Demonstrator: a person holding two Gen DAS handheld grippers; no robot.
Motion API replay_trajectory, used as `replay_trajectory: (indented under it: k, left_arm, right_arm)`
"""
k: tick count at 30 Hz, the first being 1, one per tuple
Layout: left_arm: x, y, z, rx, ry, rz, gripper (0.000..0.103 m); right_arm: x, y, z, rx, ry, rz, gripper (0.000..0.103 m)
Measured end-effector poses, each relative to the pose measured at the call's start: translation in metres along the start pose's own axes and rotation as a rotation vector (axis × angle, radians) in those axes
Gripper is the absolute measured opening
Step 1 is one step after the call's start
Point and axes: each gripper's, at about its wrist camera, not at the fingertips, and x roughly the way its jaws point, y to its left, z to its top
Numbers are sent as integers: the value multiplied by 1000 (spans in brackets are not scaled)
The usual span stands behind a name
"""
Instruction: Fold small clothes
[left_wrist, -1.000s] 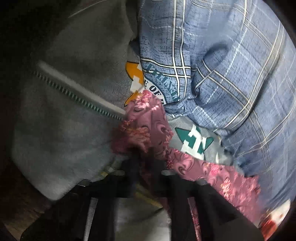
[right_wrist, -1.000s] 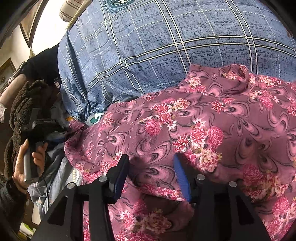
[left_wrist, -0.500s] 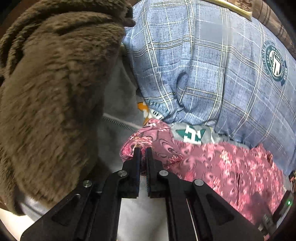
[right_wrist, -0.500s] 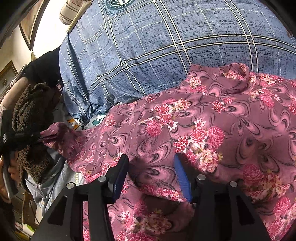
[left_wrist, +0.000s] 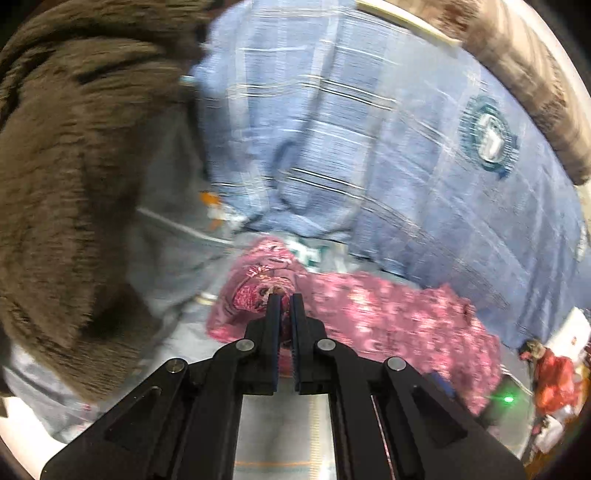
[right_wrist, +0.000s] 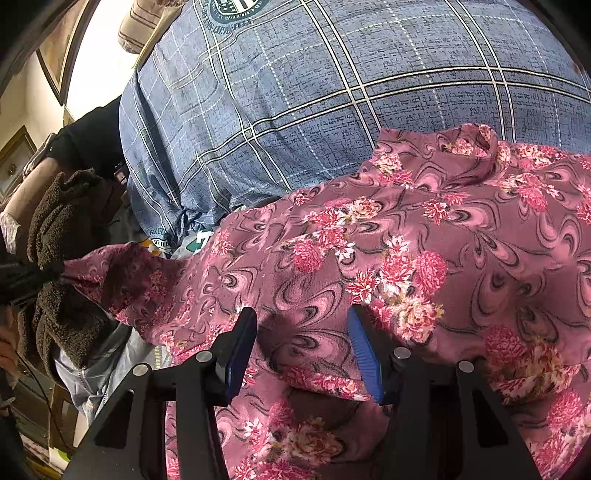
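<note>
A pink floral garment (right_wrist: 406, 240) lies spread on a blue plaid bedcover (right_wrist: 332, 74). My left gripper (left_wrist: 283, 297) is shut on one bunched end of that garment (left_wrist: 388, 314) and holds it lifted. The right wrist view shows that end pulled out to the left, where the left gripper (right_wrist: 37, 273) pinches it. My right gripper (right_wrist: 301, 321) stands open low over the garment's near part, with cloth lying between and under its blue-padded fingers (right_wrist: 236, 350). I cannot tell whether the pads touch the cloth.
A brown fleece garment (left_wrist: 74, 166) bulks at the left, beside a grey zipped one (left_wrist: 166, 258) and a piece with green letters (left_wrist: 310, 254). The plaid bedcover (left_wrist: 369, 147) stretches behind. Red items (left_wrist: 554, 376) sit at the far right edge.
My left gripper has risen and drawn back with the garment's end, stretching it out to the left. The fleece has come into its view. The right gripper has not moved.
</note>
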Motion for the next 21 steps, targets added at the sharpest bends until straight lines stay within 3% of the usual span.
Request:
replay_trajectory:
  k: [11, 18, 21]
  left_arm:
    - [34, -115, -15, 52, 94, -193, 3]
    - [61, -186, -45, 72, 165, -298, 3]
    - [79, -205, -66, 80, 208, -311, 3]
  right_arm:
    - [-19, 1, 6, -5, 35, -42, 52]
    - [-72, -42, 10, -36, -45, -241, 54]
    - [-85, -63, 8, -5, -47, -271, 55]
